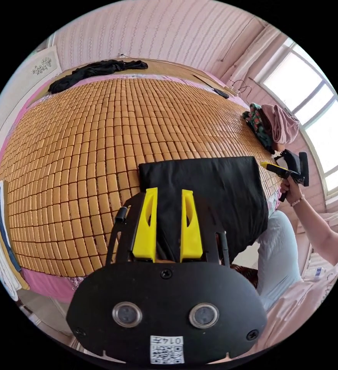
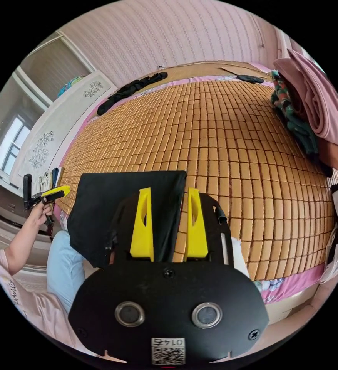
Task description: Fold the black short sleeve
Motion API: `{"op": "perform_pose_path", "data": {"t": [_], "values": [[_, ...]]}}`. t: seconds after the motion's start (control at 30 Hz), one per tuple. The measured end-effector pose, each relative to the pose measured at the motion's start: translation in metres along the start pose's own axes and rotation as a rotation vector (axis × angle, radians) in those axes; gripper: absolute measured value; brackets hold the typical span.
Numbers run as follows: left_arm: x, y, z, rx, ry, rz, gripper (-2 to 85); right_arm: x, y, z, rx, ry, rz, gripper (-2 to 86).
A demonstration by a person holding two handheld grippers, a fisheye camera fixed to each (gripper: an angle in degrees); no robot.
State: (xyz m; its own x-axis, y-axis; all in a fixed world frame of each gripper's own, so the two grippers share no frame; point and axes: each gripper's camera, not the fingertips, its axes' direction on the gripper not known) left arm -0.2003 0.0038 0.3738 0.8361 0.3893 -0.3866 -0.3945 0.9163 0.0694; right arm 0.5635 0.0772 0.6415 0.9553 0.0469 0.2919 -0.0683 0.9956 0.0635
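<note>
Two hand-held grippers (parted) above folded black short sleeve [image 1: 207,181]

left tongs [image 1: 168,200]: jaws apart, above black short sleeve [image 1: 215,185] | shirt: folded, flat on mat-covered bed [image 1: 80,154], near edge | right tongs [image 1: 267,165]: held in hand [image 1: 290,189], beside the shirt | clothes pile [image 1: 273,123]: far edge
</note>
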Motion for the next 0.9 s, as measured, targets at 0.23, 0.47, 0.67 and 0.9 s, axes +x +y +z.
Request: {"op": "perform_pose_path", "data": {"t": [0.23,0.47,0.67,0.9], "values": [[-0.025,-0.029,0.051,-0.058,-0.071,-0.067,5.6,0.023,-0.013,0.034,-0.015,-0.166,0.029,7.3],[-0.033,-0.024,0.050,0.010,-0.027,-0.081,-0.8,0.042,-0.020,0.040,-0.030,-0.394,0.121,1.3],[-0.013,-0.043,0.032,0.124,-0.070,-0.011,-0.9,0.021,-0.050,0.012,0.055,-0.391,0.009,0.8],[-0.007,-0.055,0.042,0.179,-0.141,-0.021,0.2,-0.002,-0.082,0.017,0.081,-0.304,0.028,1.3]]}}
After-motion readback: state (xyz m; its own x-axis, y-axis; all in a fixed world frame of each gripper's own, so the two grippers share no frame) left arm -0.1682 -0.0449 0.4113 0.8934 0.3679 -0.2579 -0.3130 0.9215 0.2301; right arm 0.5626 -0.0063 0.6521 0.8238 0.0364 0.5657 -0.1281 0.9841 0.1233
